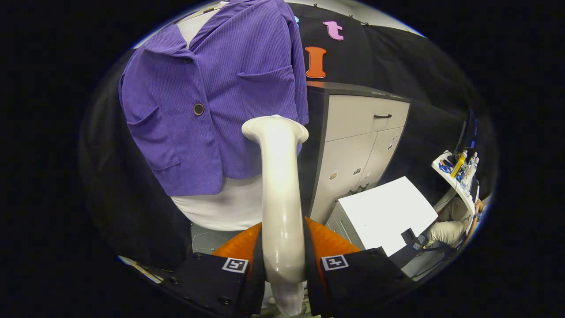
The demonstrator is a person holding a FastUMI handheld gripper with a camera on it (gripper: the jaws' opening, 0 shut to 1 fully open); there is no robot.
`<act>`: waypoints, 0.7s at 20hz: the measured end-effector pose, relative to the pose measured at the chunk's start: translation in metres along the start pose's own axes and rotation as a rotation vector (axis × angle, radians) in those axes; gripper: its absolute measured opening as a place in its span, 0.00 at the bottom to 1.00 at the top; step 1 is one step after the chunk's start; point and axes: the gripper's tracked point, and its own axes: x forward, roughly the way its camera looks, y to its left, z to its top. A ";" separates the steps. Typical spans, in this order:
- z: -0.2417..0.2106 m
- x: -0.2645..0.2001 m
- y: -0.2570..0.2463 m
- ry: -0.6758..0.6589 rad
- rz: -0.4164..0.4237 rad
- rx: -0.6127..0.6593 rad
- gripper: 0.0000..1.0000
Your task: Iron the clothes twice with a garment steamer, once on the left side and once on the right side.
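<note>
A purple jacket (220, 101) hangs on a white mannequin torso (229, 207) ahead of me. My gripper (282, 251) is shut on the handle of a cream garment steamer (280, 194), which stands up between the fingers. The steamer's flared head (274, 129) sits at the jacket's lower hem on the right-hand panel, close to or touching the cloth. A dark button (199, 109) marks the jacket's front closure, left of the steamer head. A chest pocket (265, 86) lies above the head.
A pale cabinet with a drawer handle (362, 145) stands right of the mannequin. A low white unit (384, 212) sits in front of it. Farther right a seated person's legs (450, 225) and a shelf with bottles (461, 170) show.
</note>
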 end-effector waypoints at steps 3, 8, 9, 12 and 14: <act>-0.007 0.001 -0.001 0.015 -0.002 0.000 0.47; 0.021 -0.022 -0.007 -0.020 -0.004 0.036 0.47; 0.033 -0.030 -0.008 -0.041 -0.003 0.043 0.47; 0.074 -0.059 -0.010 -0.114 -0.009 0.070 0.47; 0.106 -0.080 -0.009 -0.173 -0.009 0.088 0.47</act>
